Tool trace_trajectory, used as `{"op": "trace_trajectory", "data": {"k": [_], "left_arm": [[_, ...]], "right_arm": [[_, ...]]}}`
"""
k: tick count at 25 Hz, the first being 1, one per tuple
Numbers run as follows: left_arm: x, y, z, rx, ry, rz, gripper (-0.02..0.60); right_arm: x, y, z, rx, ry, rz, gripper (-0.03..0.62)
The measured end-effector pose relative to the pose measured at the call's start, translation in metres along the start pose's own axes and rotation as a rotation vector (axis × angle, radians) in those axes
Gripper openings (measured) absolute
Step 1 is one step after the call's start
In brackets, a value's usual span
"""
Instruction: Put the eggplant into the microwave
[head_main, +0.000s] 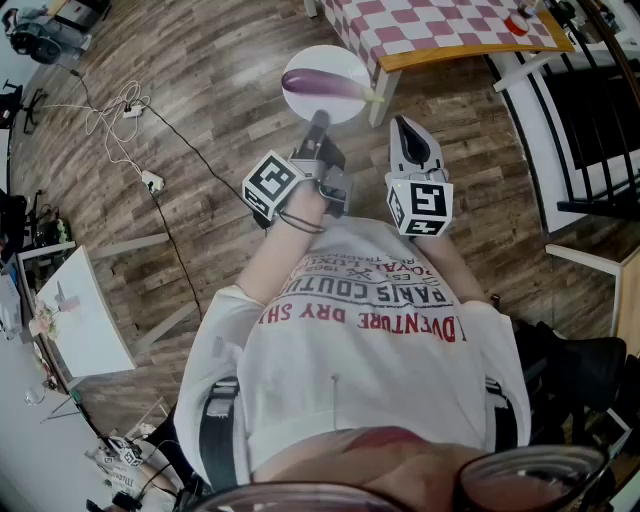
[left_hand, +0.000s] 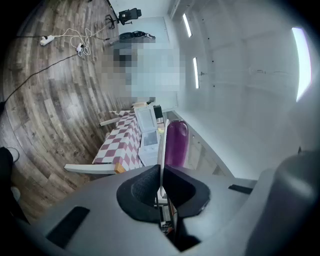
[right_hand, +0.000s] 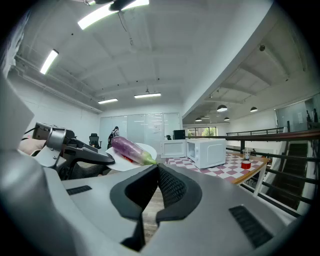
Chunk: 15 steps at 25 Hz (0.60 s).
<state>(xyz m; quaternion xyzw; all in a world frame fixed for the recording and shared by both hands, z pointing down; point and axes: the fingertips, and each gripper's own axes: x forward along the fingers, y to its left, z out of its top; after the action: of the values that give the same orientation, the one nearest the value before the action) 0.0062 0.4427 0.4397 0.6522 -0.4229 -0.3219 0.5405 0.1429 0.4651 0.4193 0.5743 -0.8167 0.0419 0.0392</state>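
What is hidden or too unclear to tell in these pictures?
Microwave: its inside, too small and distant in right gripper view; absent from head view.
Plate: its top face, edge-on in left gripper view.
Red item on the table: what it is, too small in right gripper view.

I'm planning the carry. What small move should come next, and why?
Probably walk the plate forward toward the microwave. The left gripper is clamped on its rim with the eggplant lying on it, yet the checkered table bearing the microwave stands some way ahead. The right gripper is shut and empty.
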Motion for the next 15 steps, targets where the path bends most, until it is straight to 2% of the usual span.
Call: {"op": "trace_trajectory", "data": {"k": [15], "left_arm": [[0.013,0.008,-0.011,-0.02,0.004,0.02,0.035]], "right_arm": [[0.007,-0.013,-0.006,0.03,-0.001,0.02,0.025]]}}
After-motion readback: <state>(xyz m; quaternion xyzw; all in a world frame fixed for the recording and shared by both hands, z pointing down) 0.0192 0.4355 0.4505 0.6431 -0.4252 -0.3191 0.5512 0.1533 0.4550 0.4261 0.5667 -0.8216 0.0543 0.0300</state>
